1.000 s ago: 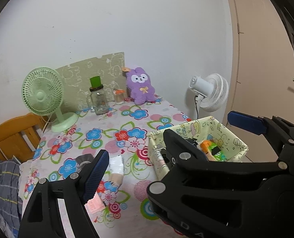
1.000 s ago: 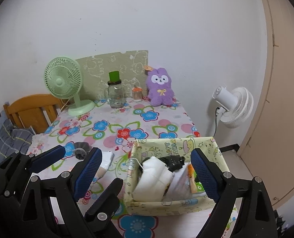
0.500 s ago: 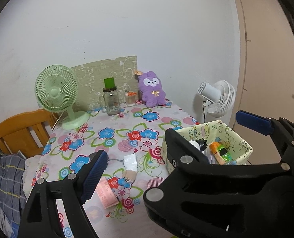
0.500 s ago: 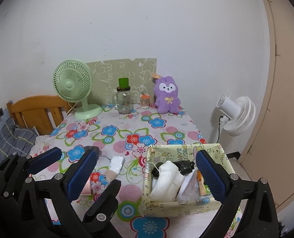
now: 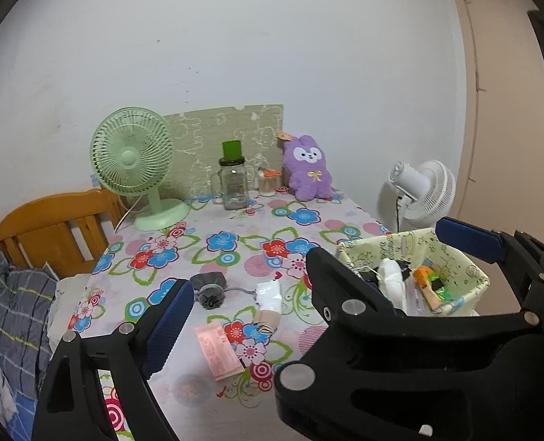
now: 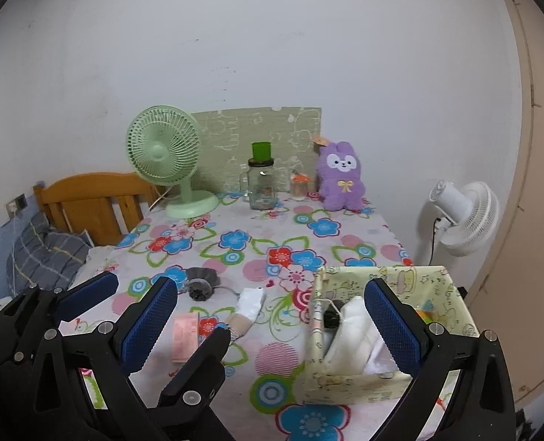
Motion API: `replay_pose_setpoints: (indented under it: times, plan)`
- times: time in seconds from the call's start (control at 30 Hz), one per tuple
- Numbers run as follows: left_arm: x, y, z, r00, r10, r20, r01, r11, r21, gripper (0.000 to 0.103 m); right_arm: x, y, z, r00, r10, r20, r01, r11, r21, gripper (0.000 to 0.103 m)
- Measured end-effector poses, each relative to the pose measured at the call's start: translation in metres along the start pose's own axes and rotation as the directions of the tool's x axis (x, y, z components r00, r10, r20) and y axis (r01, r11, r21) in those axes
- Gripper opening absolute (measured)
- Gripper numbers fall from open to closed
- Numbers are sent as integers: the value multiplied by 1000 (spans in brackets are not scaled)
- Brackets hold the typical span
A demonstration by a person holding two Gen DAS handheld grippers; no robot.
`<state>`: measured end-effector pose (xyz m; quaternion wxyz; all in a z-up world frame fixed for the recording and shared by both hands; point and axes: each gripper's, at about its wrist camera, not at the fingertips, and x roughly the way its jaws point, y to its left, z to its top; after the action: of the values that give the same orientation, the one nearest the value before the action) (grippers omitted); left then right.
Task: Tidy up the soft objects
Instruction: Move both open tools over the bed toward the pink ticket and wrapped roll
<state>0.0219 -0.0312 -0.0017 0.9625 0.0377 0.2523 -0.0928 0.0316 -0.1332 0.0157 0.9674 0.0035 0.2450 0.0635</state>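
Through my left wrist camera, my left gripper (image 5: 308,286) is empty, its fingers (image 5: 167,325) spreading wider above the flowered tabletop (image 5: 235,242). The yellow fabric basket (image 5: 470,275) sits at the tabletop's right edge, holding a white soft bundle (image 5: 391,279). Left of the basket lie a rolled white sock (image 5: 268,296), a grey scrunchie (image 5: 209,290) and a pink packet (image 5: 218,352).

Through my right wrist camera, my right gripper (image 6: 272,323) has its fingers (image 6: 391,325) wide apart, gripping nothing, one hanging over the basket (image 6: 345,382). Far behind the basket sits a purple plush bunny (image 6: 340,176), right of the green desk fan (image 6: 163,154).
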Motion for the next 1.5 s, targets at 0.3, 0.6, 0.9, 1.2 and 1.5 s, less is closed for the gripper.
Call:
replay_pose_setpoints:
  times: [0.3,0.6,0.9,1.2,1.5]
  plan:
    - [20,17,-13,999,20,-40,-22,998,-53,93,25,13,-11,999,21,-41,-22,1000,-16,103]
    - [42,36,-31,995,56,-86,-64,994,-92,93,56,26,-25,993,73,-90,-74,997,-9,101]
    - [67,56,-47,984,72,-161,-94,987,-132,93,94,43,-37,981,103,-166,-109,994,-26,89]
    - [95,69,-57,972,75,-222,-112,982,-155,93,129,51,-45,964,113,-241,-124,992,-33,79]
    - [121,78,-68,957,62,-285,-118,976,-181,93,161,52,-56,946,99,-310,-113,993,-26,79]
